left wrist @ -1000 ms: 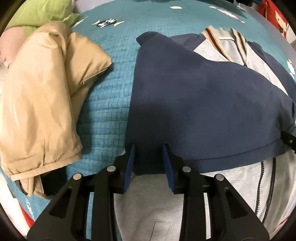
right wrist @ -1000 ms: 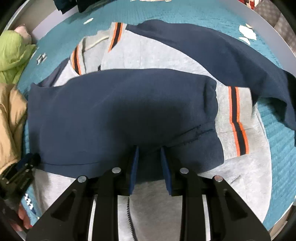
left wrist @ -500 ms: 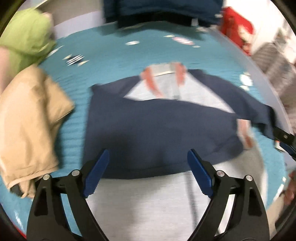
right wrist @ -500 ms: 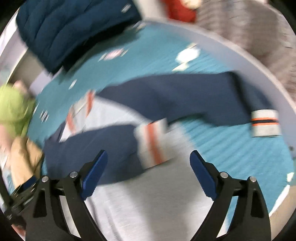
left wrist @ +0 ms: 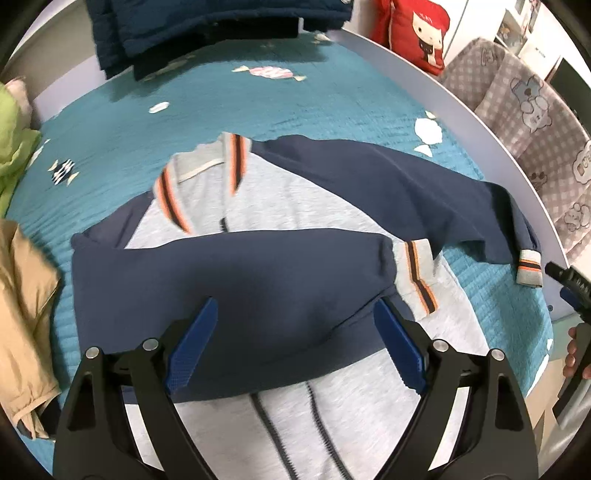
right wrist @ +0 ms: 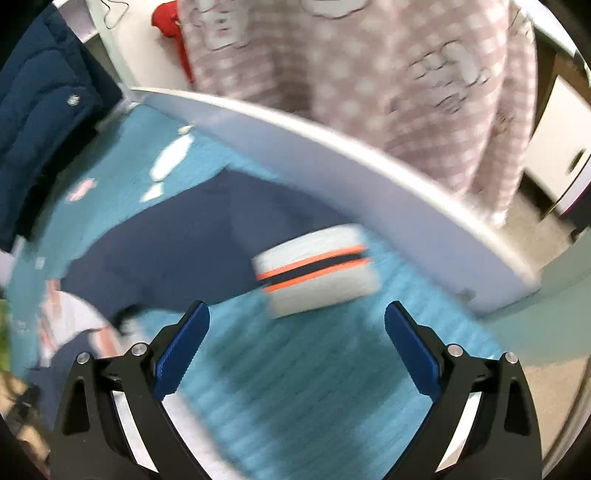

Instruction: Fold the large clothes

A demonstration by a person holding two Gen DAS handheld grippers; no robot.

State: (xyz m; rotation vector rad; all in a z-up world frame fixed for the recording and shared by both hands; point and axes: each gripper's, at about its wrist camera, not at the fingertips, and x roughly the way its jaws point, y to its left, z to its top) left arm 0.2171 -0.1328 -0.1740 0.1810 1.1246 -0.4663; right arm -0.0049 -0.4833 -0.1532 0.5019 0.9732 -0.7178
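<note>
A grey zip jacket [left wrist: 280, 206] with navy sleeves and orange-striped cuffs lies face up on the teal bedspread [left wrist: 207, 107]. One navy sleeve [left wrist: 229, 273] is folded across its chest. The other sleeve [left wrist: 399, 184] stretches out to the right, ending in a striped cuff [left wrist: 529, 268]. My left gripper [left wrist: 295, 325] hovers open above the folded sleeve, holding nothing. In the blurred right wrist view my right gripper [right wrist: 297, 325] stands open over the bedspread, just short of the outstretched sleeve's cuff [right wrist: 317, 273].
A tan garment [left wrist: 26, 306] lies at the bed's left edge, a green one [left wrist: 11, 147] behind it. Dark blue padded clothing [left wrist: 207, 26] sits at the bed's far end. A pale bed rail [right wrist: 332, 147] curves along the right, with checked fabric [right wrist: 369, 66] beyond. A red cushion [left wrist: 413, 29] stands far right.
Both grippers let go of the folded navy sleeve and opened wide. The left one pulled back and up. The right one swung right toward the outstretched sleeve's cuff.
</note>
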